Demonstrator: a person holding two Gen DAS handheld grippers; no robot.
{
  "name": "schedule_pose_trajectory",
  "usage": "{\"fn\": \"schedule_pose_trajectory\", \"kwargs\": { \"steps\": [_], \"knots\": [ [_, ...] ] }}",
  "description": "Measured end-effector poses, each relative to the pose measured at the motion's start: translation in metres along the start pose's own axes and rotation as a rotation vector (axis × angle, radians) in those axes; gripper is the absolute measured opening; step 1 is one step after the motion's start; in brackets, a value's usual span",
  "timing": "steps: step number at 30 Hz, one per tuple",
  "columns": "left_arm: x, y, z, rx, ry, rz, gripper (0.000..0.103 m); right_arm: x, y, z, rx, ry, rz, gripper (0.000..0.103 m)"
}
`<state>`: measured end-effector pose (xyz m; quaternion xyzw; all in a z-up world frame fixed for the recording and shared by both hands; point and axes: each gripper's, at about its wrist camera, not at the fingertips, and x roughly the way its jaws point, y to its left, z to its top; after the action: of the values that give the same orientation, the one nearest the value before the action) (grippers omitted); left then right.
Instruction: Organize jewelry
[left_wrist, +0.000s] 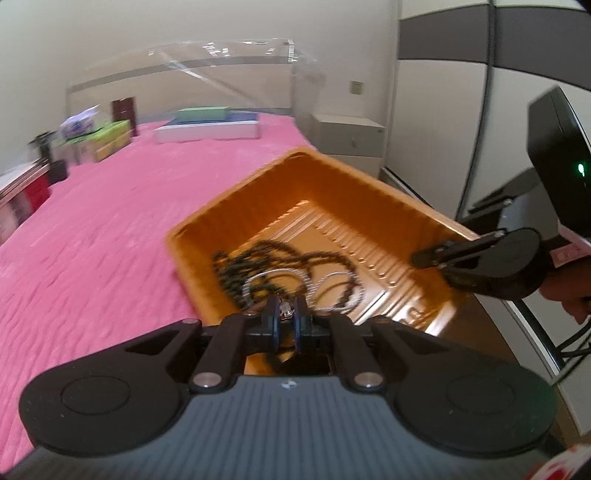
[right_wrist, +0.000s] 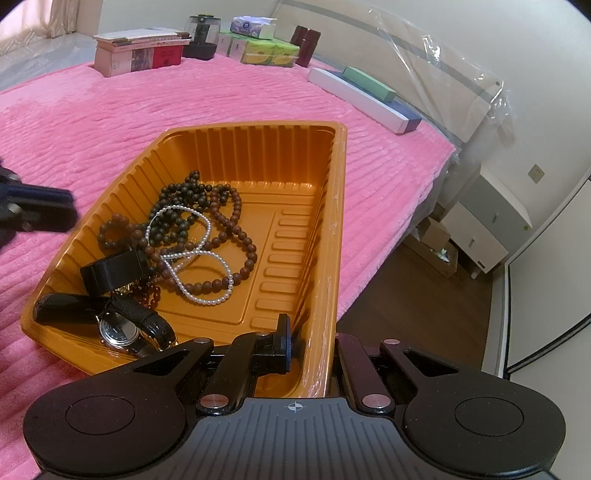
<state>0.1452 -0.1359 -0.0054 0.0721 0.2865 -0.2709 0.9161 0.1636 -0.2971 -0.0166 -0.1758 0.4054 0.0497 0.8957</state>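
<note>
The orange tray (right_wrist: 334, 192) lay on the pink blanket (right_wrist: 110, 122) at the bed's edge. The right gripper (right_wrist: 306, 343) pinched the tray's near wall, one finger inside and one outside. Inside the tray, the beads (right_wrist: 221, 236) and the pearl strand (right_wrist: 201, 254) lay at the centre, the watch (right_wrist: 118, 328) at 7 o'clock. The left gripper (left_wrist: 285, 320) was almost pressed together on a small shiny piece (left_wrist: 285, 308) over the tray's near edge
</note>
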Motion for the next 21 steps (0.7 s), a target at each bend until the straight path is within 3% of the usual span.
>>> {"fn": "schedule_pose_trajectory", "kwargs": {
  "steps": [13, 15, 21],
  "knots": [
    [0.026, -0.018, 0.001, 0.039, 0.019, -0.045, 0.007, 0.000, -0.001, -0.001, 0.009, -0.003, 0.006, 0.006],
    [0.027, -0.020, 0.002, 0.044, 0.020, -0.056, 0.011, -0.001, -0.001, -0.001, 0.010, -0.004, 0.006, 0.006],
    [0.003, -0.003, -0.011, 0.013, -0.021, 0.008, 0.015, 0.000, -0.002, -0.002, 0.015, -0.006, 0.005, 0.006]
  ]
}}
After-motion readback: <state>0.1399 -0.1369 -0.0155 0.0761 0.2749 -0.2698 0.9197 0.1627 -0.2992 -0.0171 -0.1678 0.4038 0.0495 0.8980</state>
